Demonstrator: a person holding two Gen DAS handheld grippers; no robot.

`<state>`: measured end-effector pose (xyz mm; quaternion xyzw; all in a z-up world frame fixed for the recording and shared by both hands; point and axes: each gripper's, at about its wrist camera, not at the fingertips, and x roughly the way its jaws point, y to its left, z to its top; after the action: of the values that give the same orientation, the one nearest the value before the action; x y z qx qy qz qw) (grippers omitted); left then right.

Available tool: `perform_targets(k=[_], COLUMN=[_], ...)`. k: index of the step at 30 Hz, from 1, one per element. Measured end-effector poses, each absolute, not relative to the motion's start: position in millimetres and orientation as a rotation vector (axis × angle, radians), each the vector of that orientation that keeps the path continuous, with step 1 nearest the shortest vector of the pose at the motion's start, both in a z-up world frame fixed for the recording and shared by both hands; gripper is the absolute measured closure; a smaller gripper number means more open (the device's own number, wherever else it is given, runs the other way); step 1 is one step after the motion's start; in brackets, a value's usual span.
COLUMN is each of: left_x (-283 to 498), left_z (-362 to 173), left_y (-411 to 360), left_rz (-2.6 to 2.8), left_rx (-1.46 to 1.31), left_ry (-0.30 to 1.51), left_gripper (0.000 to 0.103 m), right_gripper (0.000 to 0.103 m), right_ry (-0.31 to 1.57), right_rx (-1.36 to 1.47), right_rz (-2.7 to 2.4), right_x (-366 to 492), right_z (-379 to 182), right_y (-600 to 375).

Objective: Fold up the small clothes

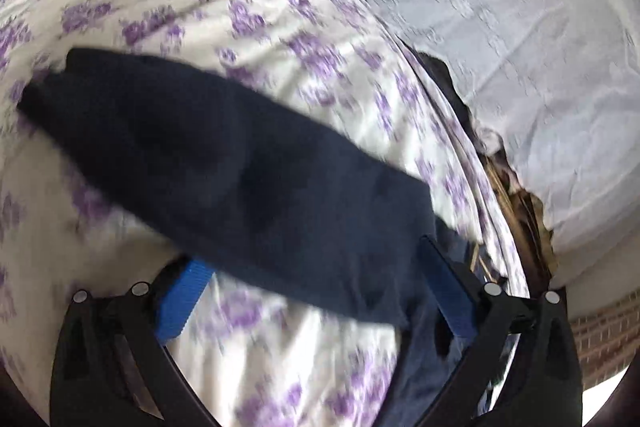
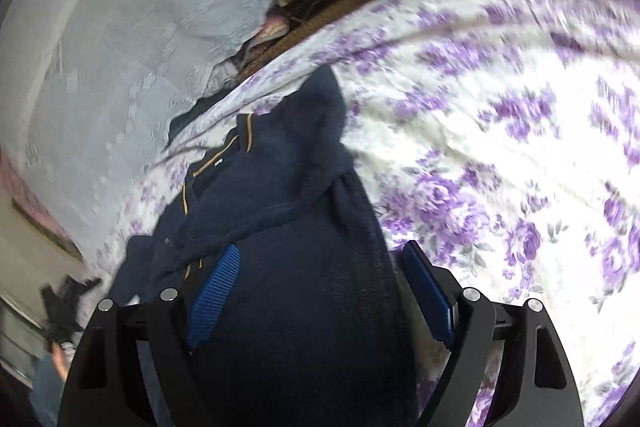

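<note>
The right gripper sits low in its own view with its blue pads wide apart; the navy top lies between and under them, and neither pad presses on it, so nothing is clamped. That wide stance looks like a release or a pause above the cloth, not a grip. The top lies crumpled from the lower centre toward the upper middle of that view, its thin yellow trim showing at the collar end, which suggests the folding is only partly done. In the left view, the left gripper also shows its pads well apart; a flat flap of the same navy top crosses the middle of the frame and covers one pad's tip, so whether that pad touches cloth I cannot tell. Everything rests on a floral bedsheet, a soft, wide surface for folding. A pale blanket fills the upper right there. No label or writing can be read anywhere.
</note>
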<state>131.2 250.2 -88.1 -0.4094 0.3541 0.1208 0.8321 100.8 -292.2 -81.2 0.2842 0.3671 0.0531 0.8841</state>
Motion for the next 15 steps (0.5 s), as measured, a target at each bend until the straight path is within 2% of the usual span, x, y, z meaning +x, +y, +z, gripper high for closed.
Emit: perform_targets(k=[1, 2, 3, 4, 7, 13, 15], left_x=[136.7, 142.2, 143.1, 144.5, 143.1, 136.0, 133.8], left_z=[-87.3, -85.4, -83.4, -83.0, -90.7, -89.2, -82.9], left_y=[251.6, 251.1, 252.4, 255.6, 266.5, 269.9, 262.5], left_rz=[0.268, 0.284, 0.293, 0.302, 0.319, 0.326, 0.319], left_rx=[-0.857, -0.834, -0.812, -0.791, -0.833, -0.843, -0.802], left_ry=[0.747, 0.743, 0.744, 0.751, 0.764, 0.761, 0.759], left_gripper=[0.009, 0.02, 0.04, 0.053, 0.07, 0.084, 0.085], right_gripper=[0.019, 0.019, 0.019, 0.019, 0.019, 0.019, 0.019], right_ry=[0.759, 0.746, 0.737, 0.728, 0.734, 0.743, 0.748], right_rx=[0.612, 0.632, 0.636, 0.636, 0.625, 0.588, 0.594], right_rz=[0.113, 0.109, 0.101, 0.092, 0.088, 0.08, 0.08], right_x=[101.6, 100.8, 100.6, 100.0, 100.7, 103.0, 104.2], right_z=[-82.3, -82.4, -81.6, -81.0, -82.3, -84.4, -86.2], right_y=[-295.2, -299.1, -300.5, -301.7, -299.9, -295.7, -298.0])
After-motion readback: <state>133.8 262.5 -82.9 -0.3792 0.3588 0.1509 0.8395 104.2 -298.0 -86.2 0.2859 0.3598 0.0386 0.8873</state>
